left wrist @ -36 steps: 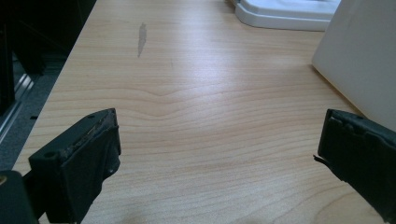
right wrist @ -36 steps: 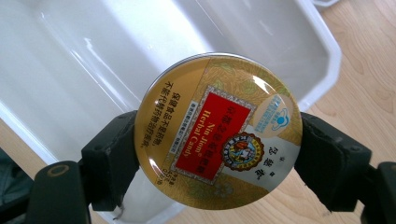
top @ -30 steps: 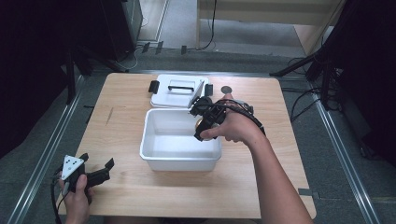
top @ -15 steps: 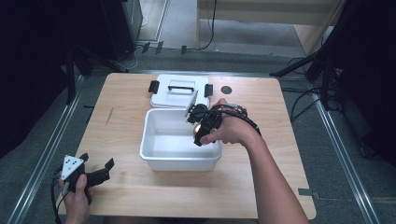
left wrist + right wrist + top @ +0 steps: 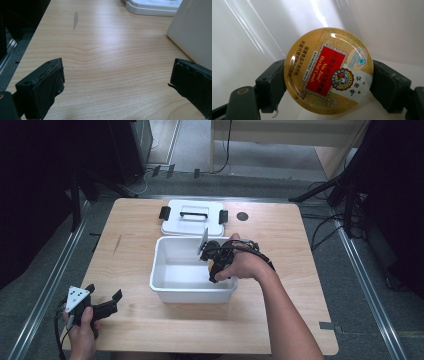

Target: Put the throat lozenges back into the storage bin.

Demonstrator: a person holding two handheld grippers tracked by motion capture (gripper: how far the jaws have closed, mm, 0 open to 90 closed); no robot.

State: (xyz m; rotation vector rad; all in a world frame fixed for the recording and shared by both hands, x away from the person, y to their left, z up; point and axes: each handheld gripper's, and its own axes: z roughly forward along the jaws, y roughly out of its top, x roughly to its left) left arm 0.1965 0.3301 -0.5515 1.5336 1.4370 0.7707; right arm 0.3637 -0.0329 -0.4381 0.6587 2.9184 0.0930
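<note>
Inside the white bin, the right gripper clamps a round yellow candy tin, jaws half-open.

Yellow round candy tin with red label, white bin, white lid, light wooden table

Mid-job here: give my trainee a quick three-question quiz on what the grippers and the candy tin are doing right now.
1. True or false: the right gripper is clamped on the round candy tin.
2. Multiple choice: the tin is held over A) the white bin, B) the white lid, C) bare table.
3. What is between the jaws of the left gripper?

Key: 1 true; 2 A; 3 nothing, they stand open above the wooden tabletop.
</note>
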